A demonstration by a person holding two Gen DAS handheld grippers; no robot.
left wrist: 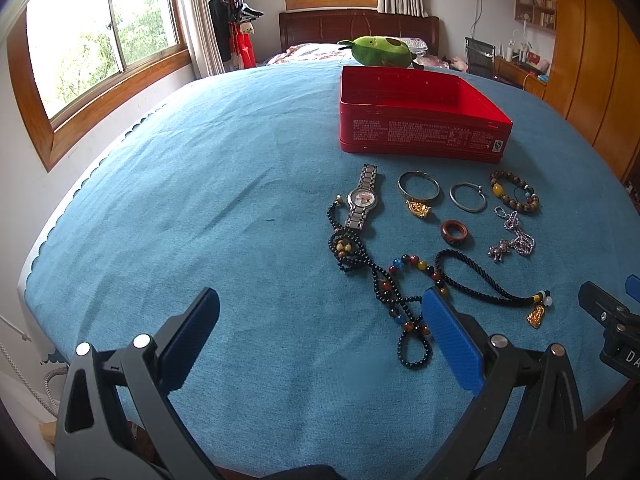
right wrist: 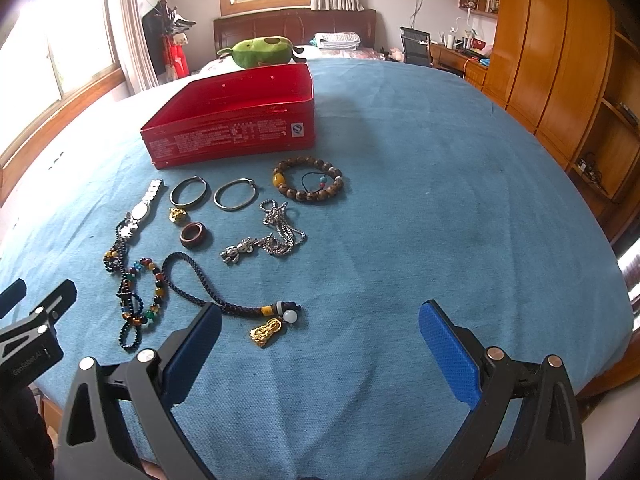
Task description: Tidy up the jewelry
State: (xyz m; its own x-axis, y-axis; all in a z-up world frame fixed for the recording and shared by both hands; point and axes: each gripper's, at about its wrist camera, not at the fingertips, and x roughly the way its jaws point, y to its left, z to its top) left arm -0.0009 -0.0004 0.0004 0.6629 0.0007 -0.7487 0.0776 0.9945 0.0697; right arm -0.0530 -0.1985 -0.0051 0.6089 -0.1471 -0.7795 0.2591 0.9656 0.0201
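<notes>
An open, empty red tin box (left wrist: 420,132) (right wrist: 236,136) stands on the blue cloth. In front of it lies jewelry: a silver watch (left wrist: 362,198) (right wrist: 142,208), a bangle with a gold charm (left wrist: 418,190) (right wrist: 188,194), a silver bangle (left wrist: 467,197) (right wrist: 235,199), a wooden bead bracelet (left wrist: 514,192) (right wrist: 308,180), a brown ring (left wrist: 455,232) (right wrist: 193,234), a silver chain with a bear (left wrist: 512,238) (right wrist: 266,240), a black bead necklace (left wrist: 384,280) (right wrist: 132,292) and a black cord with a gold pendant (left wrist: 488,284) (right wrist: 240,308). My left gripper (left wrist: 320,320) and right gripper (right wrist: 320,328) are open and empty, above the near cloth.
A green avocado plush (left wrist: 378,50) (right wrist: 262,52) lies behind the box. Beyond are a bed headboard (left wrist: 356,28), windows, a coat rack (right wrist: 168,32) and wooden wardrobes (right wrist: 560,64). The blue-covered table (right wrist: 440,200) curves away at all edges.
</notes>
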